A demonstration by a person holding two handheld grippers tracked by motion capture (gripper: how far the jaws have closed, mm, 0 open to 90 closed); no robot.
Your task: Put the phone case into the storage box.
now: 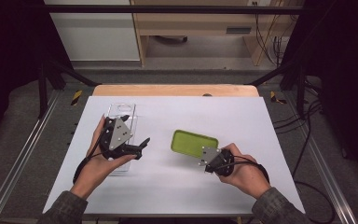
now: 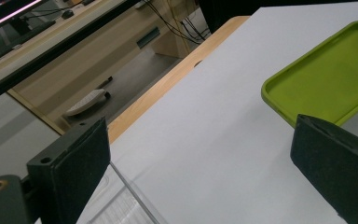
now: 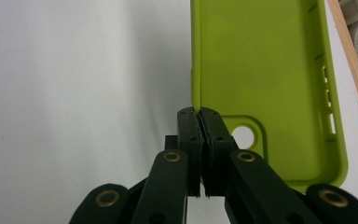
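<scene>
both our claws flanked the green case (image 1: 194, 143) lying flat mid-table, its long axis running left-right: the right claw (image 3: 199, 116) was clenched on its near rim, the left claw (image 1: 142, 143) gaped empty well left of it.

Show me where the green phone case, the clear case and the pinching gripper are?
Green phone case (image 1: 189, 142), high view, its inner floor.
Clear phone case (image 1: 121, 110), high view, its far end by the camera cutout.
Right gripper (image 3: 199, 116), right gripper view, tips pinching the green case's rim.
</scene>
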